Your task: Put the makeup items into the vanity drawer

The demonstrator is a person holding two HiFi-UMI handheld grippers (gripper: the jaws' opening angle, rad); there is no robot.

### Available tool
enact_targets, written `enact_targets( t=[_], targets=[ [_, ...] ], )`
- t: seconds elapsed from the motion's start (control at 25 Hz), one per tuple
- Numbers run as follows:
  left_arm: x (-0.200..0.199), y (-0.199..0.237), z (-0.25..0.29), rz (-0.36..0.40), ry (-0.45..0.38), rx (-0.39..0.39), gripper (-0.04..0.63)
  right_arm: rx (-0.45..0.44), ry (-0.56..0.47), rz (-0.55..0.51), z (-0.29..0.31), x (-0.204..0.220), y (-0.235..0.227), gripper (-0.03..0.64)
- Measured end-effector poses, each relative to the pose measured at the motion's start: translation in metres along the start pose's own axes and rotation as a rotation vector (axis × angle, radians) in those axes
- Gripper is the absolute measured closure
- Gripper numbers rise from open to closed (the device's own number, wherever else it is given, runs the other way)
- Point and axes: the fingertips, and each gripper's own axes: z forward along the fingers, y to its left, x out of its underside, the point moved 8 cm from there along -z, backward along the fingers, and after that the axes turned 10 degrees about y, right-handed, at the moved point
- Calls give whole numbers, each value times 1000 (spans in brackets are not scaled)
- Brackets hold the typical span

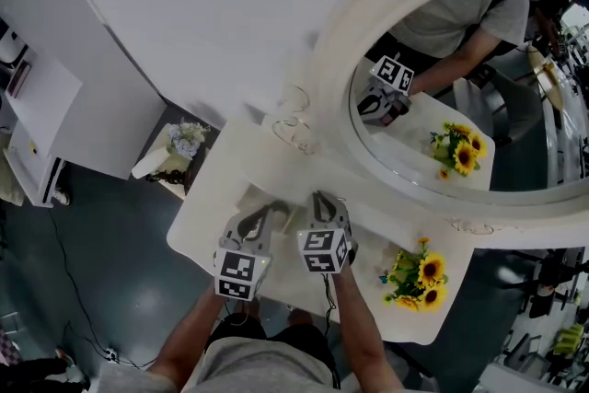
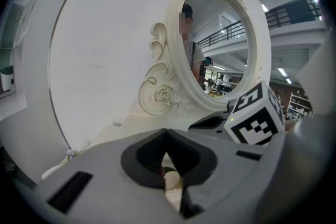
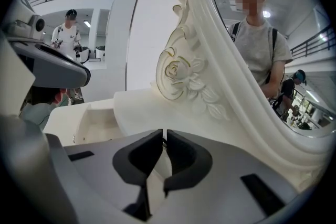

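Observation:
The white vanity table (image 1: 210, 198) has its drawer (image 1: 260, 195) pulled open under the oval mirror (image 1: 460, 97). My left gripper (image 1: 276, 210) hovers over the drawer; in the left gripper view its tips (image 2: 167, 137) meet. A pale thing with a red and green edge shows in the gap behind them, and I cannot tell whether it is held. My right gripper (image 1: 319, 196) stands just right of it by the tabletop edge. Only a hairline slit shows between the right gripper's pads (image 3: 164, 137), with nothing seen in it. The open drawer (image 3: 97, 119) lies to its left. No makeup item is plainly visible.
A sunflower bunch (image 1: 419, 276) stands on the table's right end. The carved mirror frame (image 3: 191, 81) rises close ahead of both grippers. A small stand with pale flowers (image 1: 184, 143) sits on the floor left of the table. A person stands far off (image 3: 68, 34).

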Motion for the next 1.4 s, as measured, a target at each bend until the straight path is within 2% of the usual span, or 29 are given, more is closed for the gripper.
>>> enact_targets(
  t=[0.32, 0.68, 0.96, 1.12, 1.4],
  targets=[
    [-3, -6, -9, 6, -22, 3, 595, 60, -38, -10, -18, -6, -8, 597],
    [-6, -13, -25, 13, -63, -6, 595, 84, -95, 18, -47, -10, -13, 601],
    [-9, -11, -45, 7, -92, -42, 595, 61, -191, 47, -77, -26, -9, 601],
    [-5, -5, -57, -8, -94, -74, 595, 33, -237, 25, -88, -39, 4, 601],
    [5, 11, -76, -41, -104, -128, 595, -47, -257, -39, -85, -52, 40, 601]
  ],
)
